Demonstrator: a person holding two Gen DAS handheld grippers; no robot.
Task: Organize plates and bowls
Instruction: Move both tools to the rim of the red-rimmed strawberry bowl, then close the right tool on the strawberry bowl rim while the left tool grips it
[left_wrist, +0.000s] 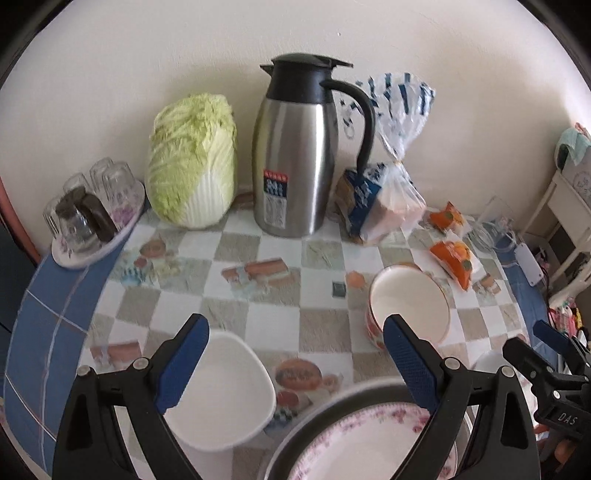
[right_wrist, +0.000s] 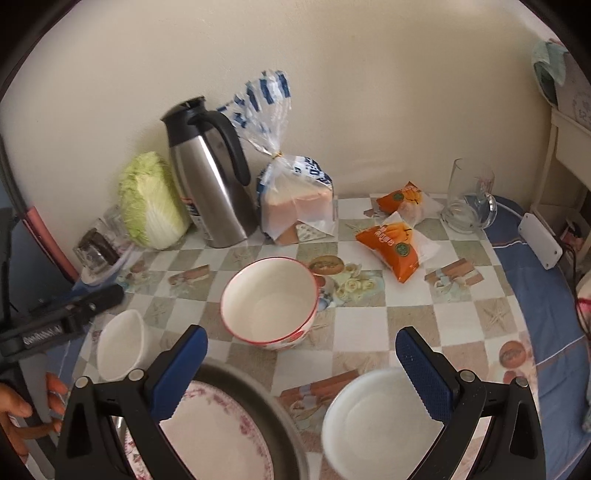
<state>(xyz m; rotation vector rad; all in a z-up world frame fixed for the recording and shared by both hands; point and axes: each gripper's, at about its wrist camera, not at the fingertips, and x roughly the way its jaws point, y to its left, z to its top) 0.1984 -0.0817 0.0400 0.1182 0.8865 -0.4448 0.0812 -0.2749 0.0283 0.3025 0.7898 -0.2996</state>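
My left gripper (left_wrist: 295, 328) hangs open over the table with nothing between its fingers. A white bowl (left_wrist: 221, 387) sits under its left finger. Its right fingertip overlaps a red-rimmed bowl (left_wrist: 406, 306) that lies behind it. A pink-flowered plate (left_wrist: 369, 446) rests inside a dark-rimmed pan (left_wrist: 332, 402) at the bottom edge. My right gripper (right_wrist: 301, 339) is also open and empty, just short of the red-rimmed bowl (right_wrist: 269, 302). Below it are the flowered plate (right_wrist: 221, 435), a second white bowl (right_wrist: 373, 424) by the right finger, and the first white bowl (right_wrist: 122, 347) at the left.
Against the wall stand a steel thermos jug (left_wrist: 295, 162), a napa cabbage (left_wrist: 192, 162) and a bread bag (left_wrist: 380, 206). A tray of upturned glasses (left_wrist: 88, 218) sits at the far left. Two orange snack packs (right_wrist: 395, 247), a glass mug (right_wrist: 469, 195) and a white adapter (right_wrist: 539, 240) lie at the right.
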